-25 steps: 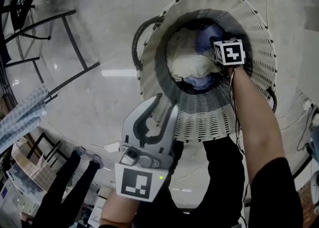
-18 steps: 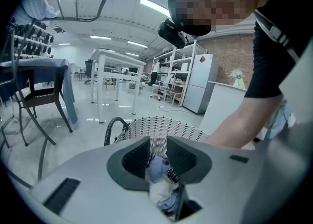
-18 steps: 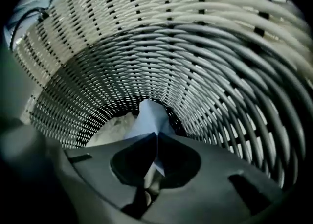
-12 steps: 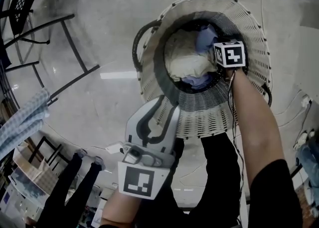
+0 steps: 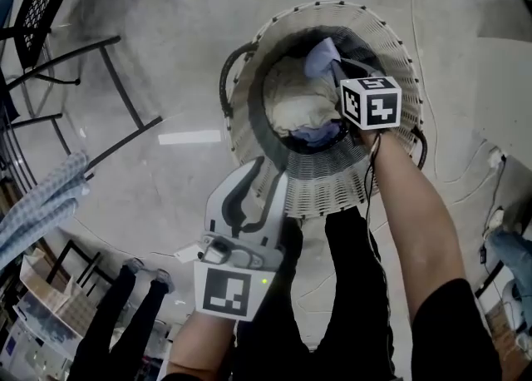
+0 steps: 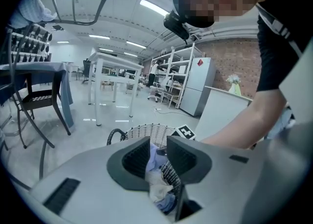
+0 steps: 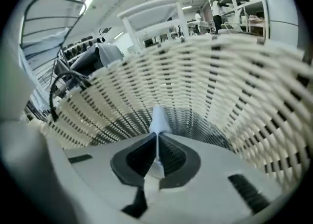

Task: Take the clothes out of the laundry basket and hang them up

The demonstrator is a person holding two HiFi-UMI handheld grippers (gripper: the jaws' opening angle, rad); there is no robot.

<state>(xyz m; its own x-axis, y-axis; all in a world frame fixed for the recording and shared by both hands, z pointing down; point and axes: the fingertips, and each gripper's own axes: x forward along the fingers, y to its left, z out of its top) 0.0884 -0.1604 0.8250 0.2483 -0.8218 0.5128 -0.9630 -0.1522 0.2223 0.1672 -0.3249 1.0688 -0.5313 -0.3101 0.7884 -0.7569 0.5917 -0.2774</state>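
Right claw [image 7: 157, 140] angled down in basket [image 5: 328, 184], clamped on pale blue cloth [image 7: 159, 119]; left claw [image 6: 158, 149] part-open, empty, lower centre; glossy floor [image 5: 166, 71].

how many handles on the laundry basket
2: one handle on the laundry basket rim's left side in the head view, the other on its right, by the forearm.

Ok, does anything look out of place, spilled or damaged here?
Nothing stands out. The basket stands upright on the floor with the clothes inside, none spilled. The right gripper is shut on a pale blue garment; the left gripper is open and empty beside the basket.
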